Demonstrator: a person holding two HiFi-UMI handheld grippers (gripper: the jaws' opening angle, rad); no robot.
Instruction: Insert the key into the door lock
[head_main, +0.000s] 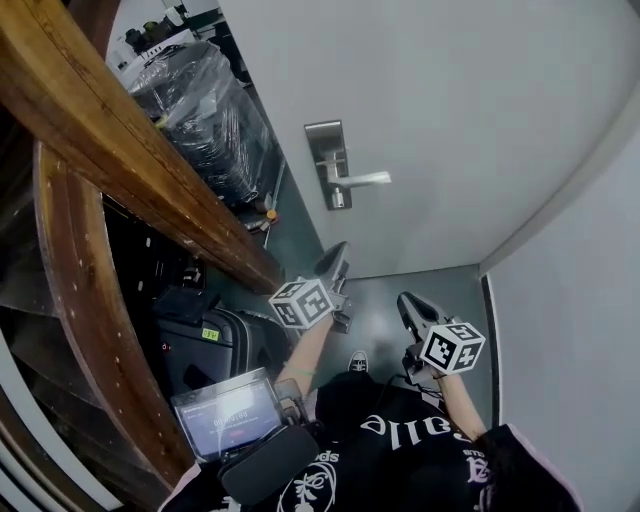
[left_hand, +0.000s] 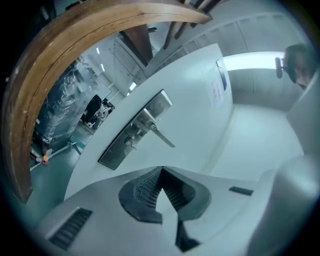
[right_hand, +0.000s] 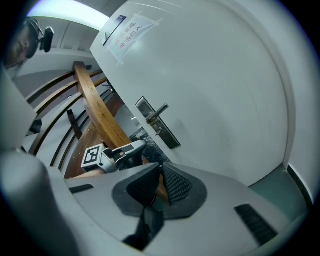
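Note:
The white door carries a steel lock plate with a lever handle and a cylinder below it. In the left gripper view the plate lies ahead and a small stub sticks out of the cylinder; I cannot tell whether it is a key. My left gripper is shut, held low and well short of the plate. My right gripper is shut too, to the right and lower. No key shows between either pair of jaws.
A curved wooden stair rail runs along the left. A plastic-wrapped stack stands beside the door. A black suitcase and an open laptop lie at the person's left. A paper notice hangs on the door.

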